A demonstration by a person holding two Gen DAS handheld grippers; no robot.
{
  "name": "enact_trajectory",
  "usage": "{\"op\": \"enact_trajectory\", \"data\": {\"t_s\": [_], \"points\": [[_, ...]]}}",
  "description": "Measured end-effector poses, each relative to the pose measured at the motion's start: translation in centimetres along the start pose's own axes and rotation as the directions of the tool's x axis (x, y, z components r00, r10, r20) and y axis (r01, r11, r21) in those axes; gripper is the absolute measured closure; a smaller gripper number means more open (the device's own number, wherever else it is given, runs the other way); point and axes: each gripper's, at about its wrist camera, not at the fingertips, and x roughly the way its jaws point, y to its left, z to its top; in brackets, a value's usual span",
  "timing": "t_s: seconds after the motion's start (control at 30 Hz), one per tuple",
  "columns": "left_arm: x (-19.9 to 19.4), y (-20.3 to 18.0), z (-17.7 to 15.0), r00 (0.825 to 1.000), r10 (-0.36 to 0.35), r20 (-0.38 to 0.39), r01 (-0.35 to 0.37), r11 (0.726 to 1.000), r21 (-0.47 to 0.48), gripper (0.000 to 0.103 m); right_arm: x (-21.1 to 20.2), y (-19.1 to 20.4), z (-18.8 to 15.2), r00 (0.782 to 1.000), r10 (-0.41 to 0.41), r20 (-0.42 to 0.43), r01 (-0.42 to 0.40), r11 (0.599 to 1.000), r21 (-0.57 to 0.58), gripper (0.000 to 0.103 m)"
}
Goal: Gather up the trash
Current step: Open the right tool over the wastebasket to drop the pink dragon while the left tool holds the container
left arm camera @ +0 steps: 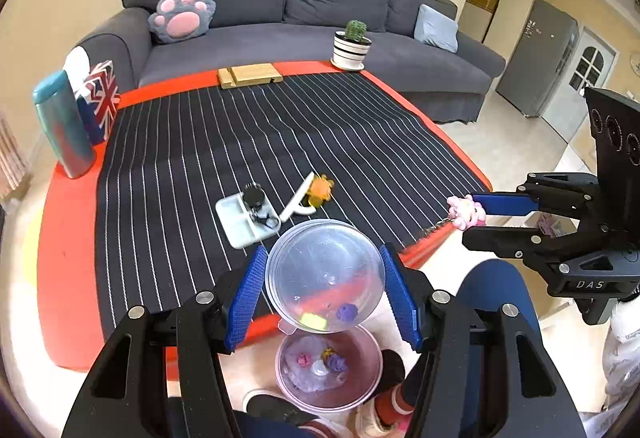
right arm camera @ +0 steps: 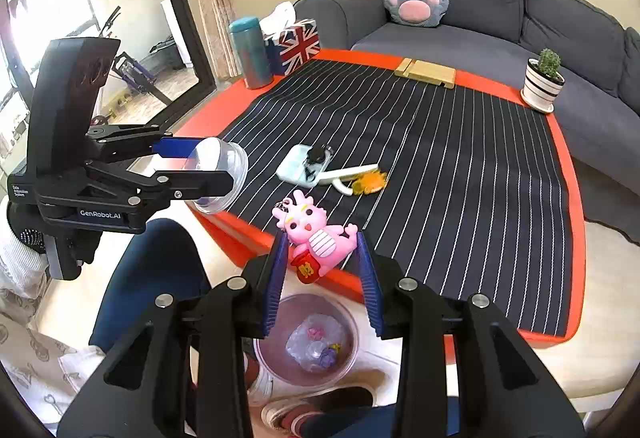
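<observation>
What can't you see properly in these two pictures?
- Left wrist view: the scraps inside the clear plastic cup are blurred and too small to name.
- Both views: the pink bin's contents are hazy under clear wrapping.
- Right wrist view: the pink dragon keychain's sides are covered by the right gripper's pads.
</observation>
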Motion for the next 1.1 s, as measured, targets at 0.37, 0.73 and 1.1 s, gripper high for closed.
{"op": "enact_trajectory", "data": {"t_s": [0.37, 0.73, 1.1], "points": [[-1.0, -0.2, -3.5, 1.0, -0.019, -0.01, 0.019, 0.999, -0.032, 0.046, 1.5, 2.0, -3.5, 0.998, 0.039, -0.058, -0.04, 0.999, -0.003, 0.068], [-1.6, -0.4, -5.5, 0.999, -0.044, -0.026, 0.043, 0.998, -0.046, 0.046, 3.2, 3.1, -4.9, 0.992, 0.071, -0.105, -0.072, 0.997, -0.003, 0.068], [-1.7, -0.5, -5.5, 0.999, -0.047, -0.025, 0.046, 0.998, -0.044, 0.046, 2.9, 2.6, -4.6, 0.996, 0.051, -0.069, -0.049, 0.998, 0.038, 0.011]]}}
